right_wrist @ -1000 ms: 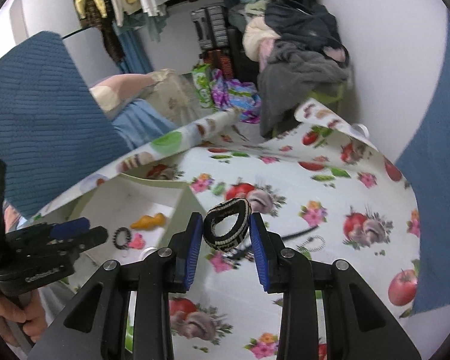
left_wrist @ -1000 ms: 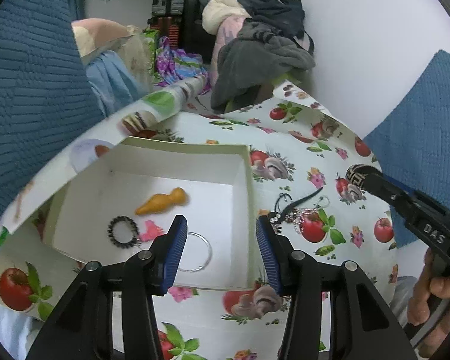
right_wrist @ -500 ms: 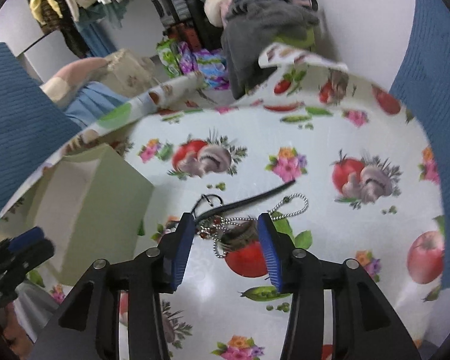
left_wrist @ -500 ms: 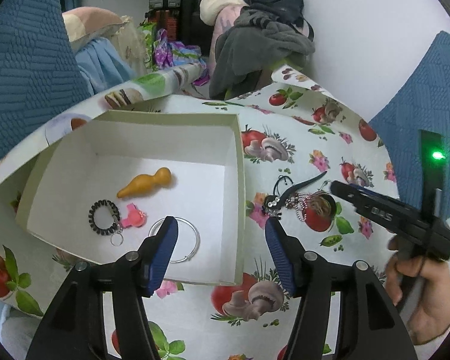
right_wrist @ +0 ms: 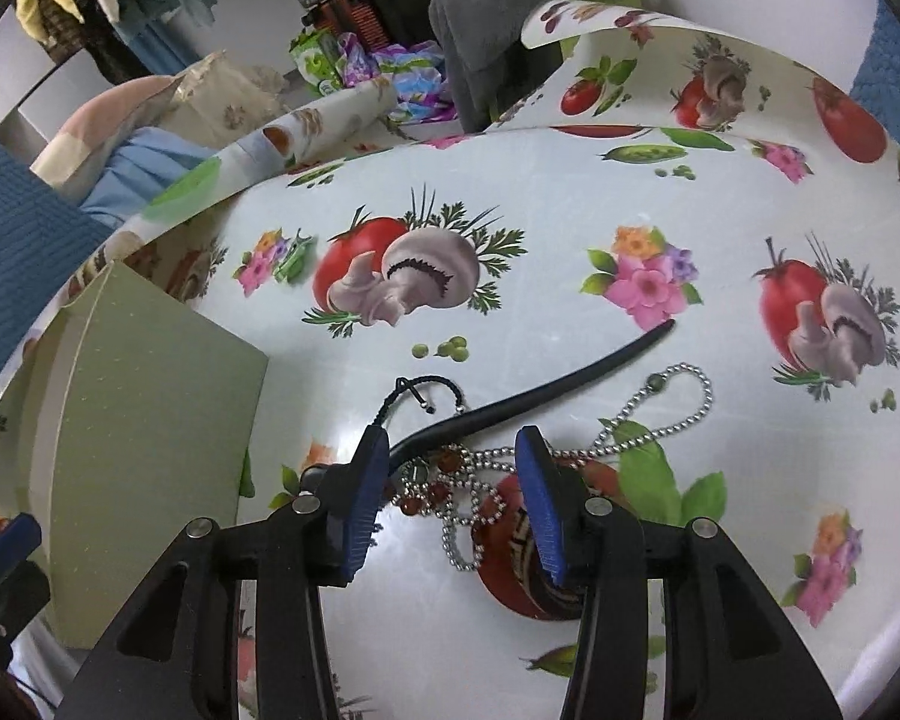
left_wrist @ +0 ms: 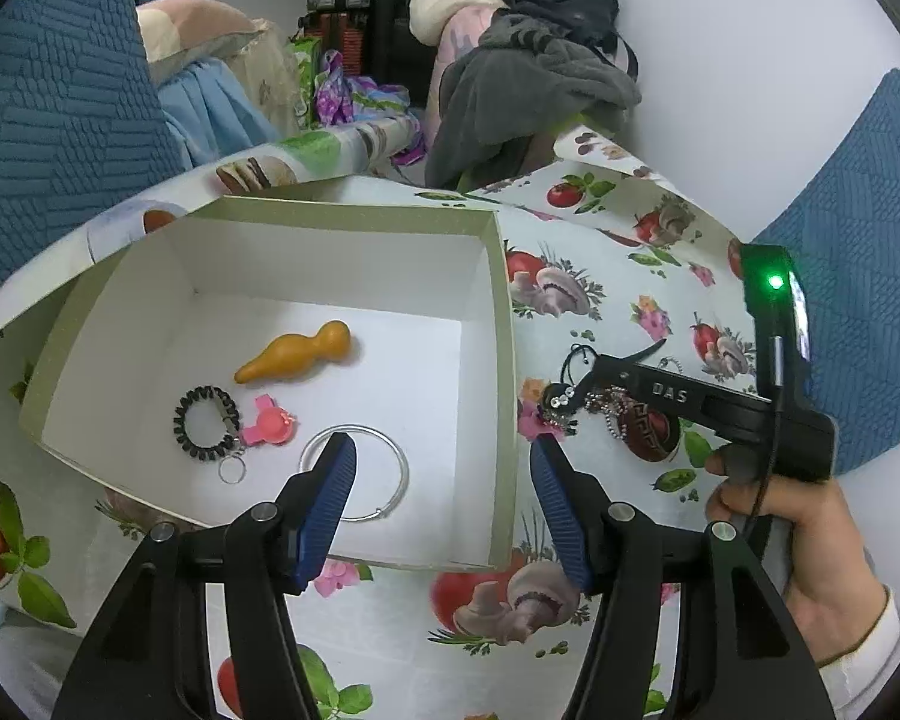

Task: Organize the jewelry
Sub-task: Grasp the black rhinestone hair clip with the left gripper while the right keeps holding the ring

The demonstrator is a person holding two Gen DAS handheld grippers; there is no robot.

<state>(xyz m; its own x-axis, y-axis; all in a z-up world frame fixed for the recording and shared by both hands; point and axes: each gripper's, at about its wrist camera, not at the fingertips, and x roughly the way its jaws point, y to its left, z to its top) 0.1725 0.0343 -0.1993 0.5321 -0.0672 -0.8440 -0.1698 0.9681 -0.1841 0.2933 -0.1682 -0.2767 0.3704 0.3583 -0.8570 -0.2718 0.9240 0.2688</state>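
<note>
Right gripper (right_wrist: 450, 480) lower, wristband (right_wrist: 528, 576) half-hidden.

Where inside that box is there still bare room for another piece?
The box floor is bare along the far wall behind the orange gourd charm and on the right beside the silver bangle. The near-left is crowded: black beaded bracelet, pink charm.

Left wrist view looking steeply down over the box (left_wrist: 504, 360), right wrist view close above the jewelry pile (right_wrist: 468, 486) (box wall at left), both sharing pile and tablecloth (right_wrist: 540, 198).
</note>
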